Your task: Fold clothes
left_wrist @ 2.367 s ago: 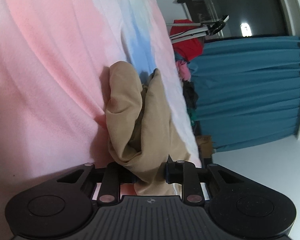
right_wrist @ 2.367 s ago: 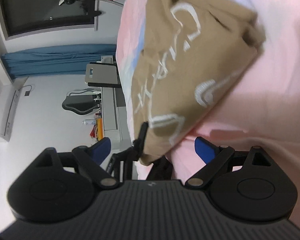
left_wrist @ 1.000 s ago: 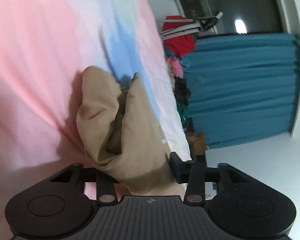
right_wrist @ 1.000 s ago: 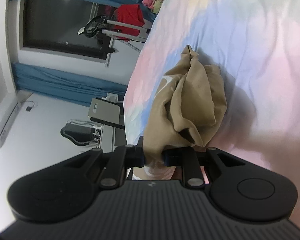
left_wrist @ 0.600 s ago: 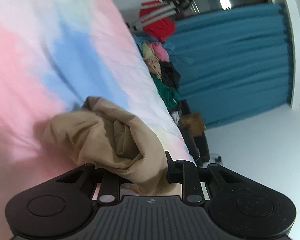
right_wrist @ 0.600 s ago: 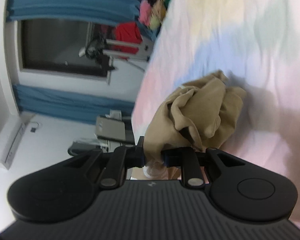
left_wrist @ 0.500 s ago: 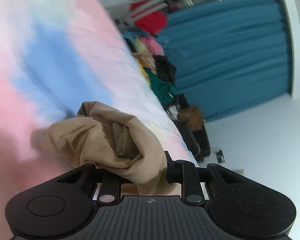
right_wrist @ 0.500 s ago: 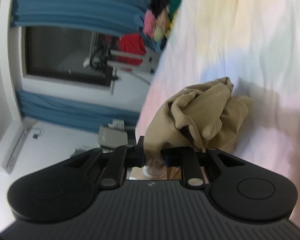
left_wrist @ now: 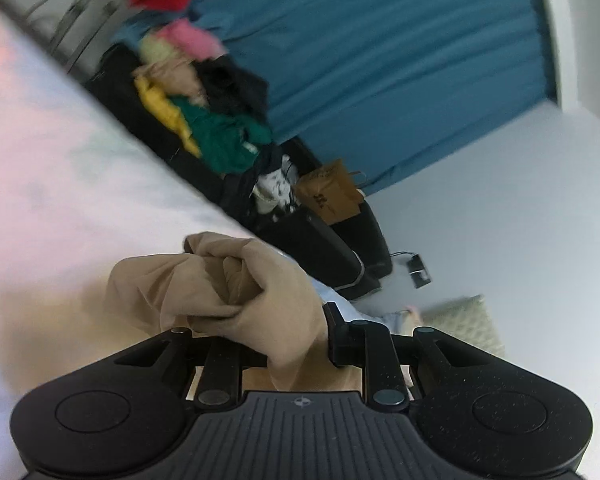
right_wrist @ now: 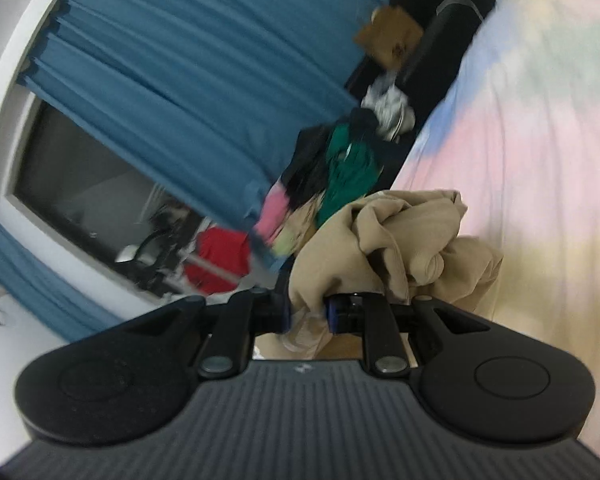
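The tan garment (left_wrist: 236,296) is bunched into a crumpled wad right at the left claw (left_wrist: 296,344), whose fingers pinch a thick fold of it; the cloth spills forward and to the left of the fingers, over the pastel bed sheet (left_wrist: 60,184). In the right wrist view the same tan garment (right_wrist: 400,248) bulges up in front of the right claw (right_wrist: 306,314), which is pressed together on a narrow twist of fabric. The wad blocks most of what lies straight ahead of each claw.

Beyond the garment, past the bed's far edge, a pile of clothes (left_wrist: 204,120) in green, yellow, pink and black lies on a dark surface, probably a sofa, though blur makes that uncertain. A brown paper bag (left_wrist: 332,196) stands just beside the pile, with a teal curtain (left_wrist: 380,60) behind.
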Tool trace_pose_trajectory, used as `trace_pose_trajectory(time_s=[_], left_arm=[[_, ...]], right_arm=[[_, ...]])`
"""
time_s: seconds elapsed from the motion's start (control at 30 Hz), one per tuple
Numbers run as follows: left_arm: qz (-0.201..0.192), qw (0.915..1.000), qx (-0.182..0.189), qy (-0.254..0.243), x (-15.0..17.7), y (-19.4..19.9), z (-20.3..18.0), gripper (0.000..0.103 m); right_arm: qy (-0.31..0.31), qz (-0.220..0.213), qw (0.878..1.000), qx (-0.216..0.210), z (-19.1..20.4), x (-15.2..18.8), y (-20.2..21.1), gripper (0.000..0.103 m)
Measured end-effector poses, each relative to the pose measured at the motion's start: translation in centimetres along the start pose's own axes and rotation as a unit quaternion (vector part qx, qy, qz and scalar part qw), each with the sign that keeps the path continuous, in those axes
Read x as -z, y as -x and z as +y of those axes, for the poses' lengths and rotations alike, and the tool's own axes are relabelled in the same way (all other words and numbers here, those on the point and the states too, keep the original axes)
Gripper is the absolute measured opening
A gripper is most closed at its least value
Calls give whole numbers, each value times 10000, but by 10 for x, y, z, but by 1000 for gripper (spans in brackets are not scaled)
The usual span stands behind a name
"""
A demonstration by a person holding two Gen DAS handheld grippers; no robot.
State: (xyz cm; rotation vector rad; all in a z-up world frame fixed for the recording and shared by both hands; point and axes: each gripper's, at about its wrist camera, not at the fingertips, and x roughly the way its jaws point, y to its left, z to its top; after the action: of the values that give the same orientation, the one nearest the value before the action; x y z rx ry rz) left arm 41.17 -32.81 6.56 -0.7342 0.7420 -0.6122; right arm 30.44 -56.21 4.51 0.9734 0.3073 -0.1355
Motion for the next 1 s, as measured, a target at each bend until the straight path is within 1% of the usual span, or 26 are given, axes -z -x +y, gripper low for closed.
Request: trace_pose_trajectory(time_s=[0.03, 0.1, 0.13, 0.2, 0.3, 0.4, 0.43, 0.47, 0.53, 0.6, 0.63, 0.73, 0.77, 0.8, 0.83, 0.87, 0.9, 0.97, 1.0], left_arm=[[-5, 9997, -60, -224, 4, -12, -3, 24], [86, 9983, -219, -530, 7, -45, 3, 24], [154, 9976, -291, -604, 10, -62, 9, 24], [285, 9970, -384, -611, 28, -71, 35, 24], [568, 9950, -602, -553, 70, -60, 81, 24], [713, 9925, -688, -722, 102, -41, 123, 24], [728, 9918, -714, -770, 108, -38, 135, 25], [710, 9913, -736, -830, 114, -36, 145, 25], [614, 9903, -767, -982, 124, -32, 159, 30], [637, 9888, -798, -1090, 133, -33, 168, 36], [658, 9875, -821, -1174, 136, -33, 169, 38], [697, 9804, -1035, -1524, 140, -26, 156, 45], [711, 9775, -1128, -1632, 140, -22, 151, 47], [721, 9749, -1235, -1708, 140, -15, 145, 50], [730, 9724, -1335, -1771, 140, -8, 140, 53], [746, 9706, -1406, -1807, 139, -2, 134, 58], [779, 9690, -1433, -1856, 137, 3, 127, 62], [815, 9650, -1477, -2008, 134, 16, 110, 64], [812, 9629, -1501, -2093, 134, 24, 102, 67]], right_arm=[[135, -21, 9997, 182, -6, -1, -10, 20], [140, 34, 9990, 430, -27, 5, -31, 20], [70, 78, 9988, 478, -42, 6, -36, 20], [-34, 187, 9985, 519, -68, 20, -41, 20], [63, 396, 9968, 685, -94, 57, -40, 20], [97, 561, 9955, 764, -112, 93, -30, 20], [84, 607, 9952, 769, -117, 104, -25, 20], [-60, 649, 9950, 762, -124, 113, -20, 20], [-339, 732, 9939, 751, -136, 133, -9, 21], [-429, 788, 9919, 900, -148, 147, -6, 22], [-532, 813, 9901, 1015, -155, 154, -4, 24], [-841, 843, 9870, 1081, -164, 157, 5, 27], [-926, 895, 9841, 1224, -162, 154, 9, 28], [-1010, 947, 9809, 1367, -160, 151, 13, 34], [-1096, 999, 9774, 1508, -157, 149, 17, 41], [-1188, 1056, 9735, 1641, -154, 146, 24, 45], [-1264, 1112, 9698, 1763, -151, 143, 30, 45], [-981, 1142, 9724, 1783, -135, 138, 46, 45], [-798, 1132, 9741, 1786, -125, 135, 55, 45]])
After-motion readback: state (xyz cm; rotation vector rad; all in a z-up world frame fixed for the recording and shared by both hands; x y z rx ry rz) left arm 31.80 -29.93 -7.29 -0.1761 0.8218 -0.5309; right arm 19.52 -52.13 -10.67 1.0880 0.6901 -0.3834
